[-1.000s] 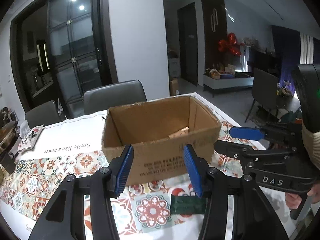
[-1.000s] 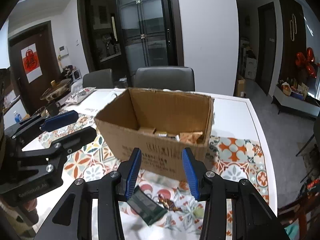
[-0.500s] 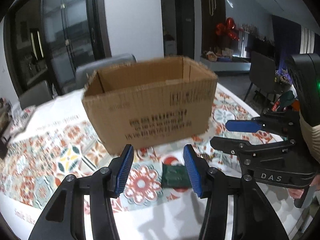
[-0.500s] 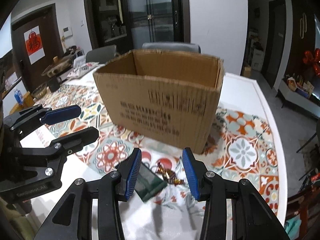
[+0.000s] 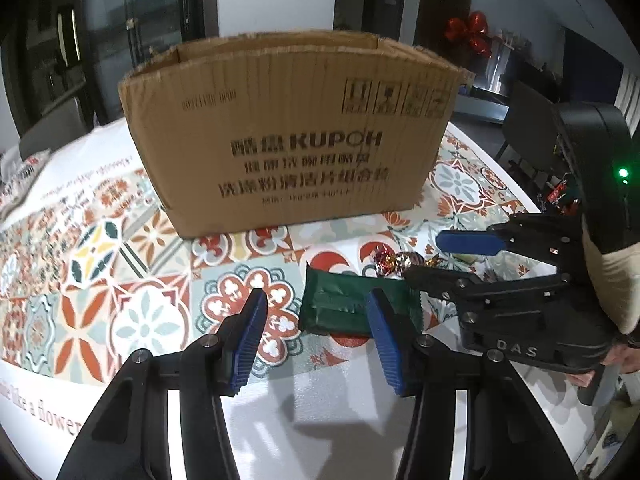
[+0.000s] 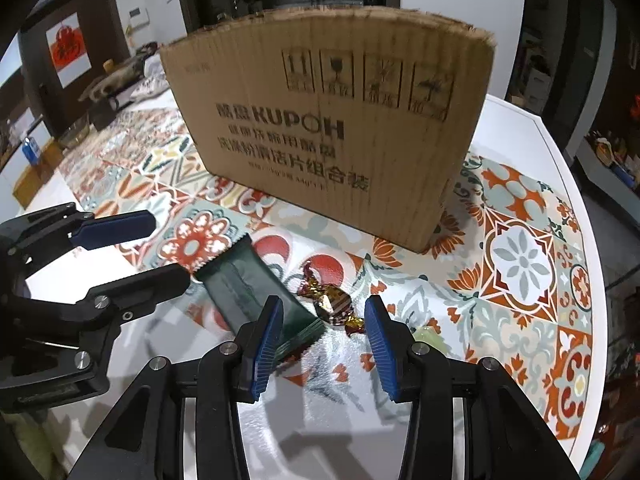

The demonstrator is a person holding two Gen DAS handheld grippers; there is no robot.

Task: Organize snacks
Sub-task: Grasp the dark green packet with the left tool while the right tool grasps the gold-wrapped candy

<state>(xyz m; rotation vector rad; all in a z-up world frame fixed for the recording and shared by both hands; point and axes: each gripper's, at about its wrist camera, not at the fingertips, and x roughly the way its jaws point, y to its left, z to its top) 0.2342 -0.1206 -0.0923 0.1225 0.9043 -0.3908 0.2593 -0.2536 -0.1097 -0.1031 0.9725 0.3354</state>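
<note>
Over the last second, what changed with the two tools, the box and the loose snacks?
Both tools came down toward the table: the left tool now nears the green packet, the right tool brackets the wrapped candy. Nothing was grasped or released. The cardboard box, packet and candy stayed put, and both tools remain open.

Left gripper [image 5: 314, 304] and right gripper [image 6: 324, 312], both held low and angled forward, side by side; jaws of each spread wide, gripping nothing.

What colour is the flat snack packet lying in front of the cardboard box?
Dark green packet, clearest in the right wrist view.
</note>
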